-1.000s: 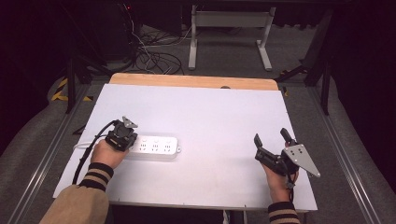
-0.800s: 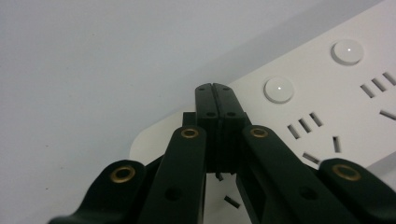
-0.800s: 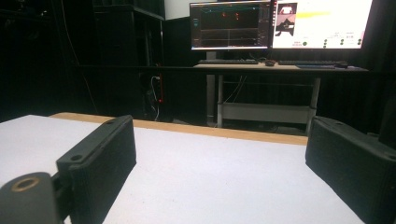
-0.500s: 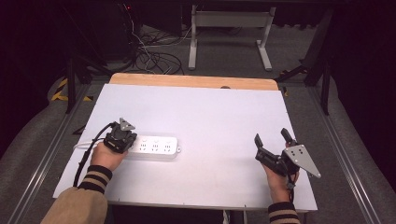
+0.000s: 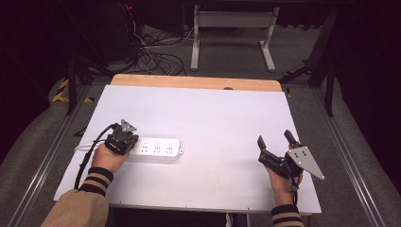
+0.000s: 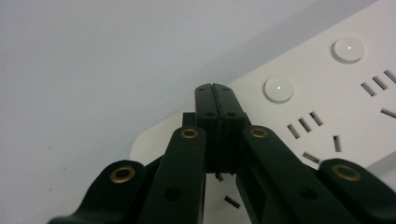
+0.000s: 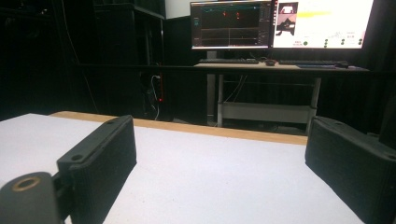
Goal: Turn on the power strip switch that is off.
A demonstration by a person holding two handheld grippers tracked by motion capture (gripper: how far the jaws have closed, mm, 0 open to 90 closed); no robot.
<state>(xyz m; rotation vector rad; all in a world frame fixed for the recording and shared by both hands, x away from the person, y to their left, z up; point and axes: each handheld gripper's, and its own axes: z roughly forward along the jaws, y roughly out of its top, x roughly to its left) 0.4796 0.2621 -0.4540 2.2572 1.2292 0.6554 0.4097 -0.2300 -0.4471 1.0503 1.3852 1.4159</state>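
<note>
A white power strip [image 5: 158, 148] lies flat on the left half of the white table [image 5: 208, 118]. My left gripper [image 5: 126, 140] sits over the strip's left end, jaws shut and empty. In the left gripper view the closed tips [image 6: 215, 95] rest on or just above the strip [image 6: 336, 107] near its round buttons; contact is unclear. My right gripper [image 5: 275, 141] rests at the table's front right, open, nothing between its fingers [image 7: 100, 158]. It is far from the strip.
A wooden edge [image 5: 198, 82] runs along the table's far side. Beyond it are a desk frame [image 5: 231, 28] and loose cables [image 5: 156, 56] on the floor. A desk with lit monitors [image 7: 280, 23] shows in the right gripper view.
</note>
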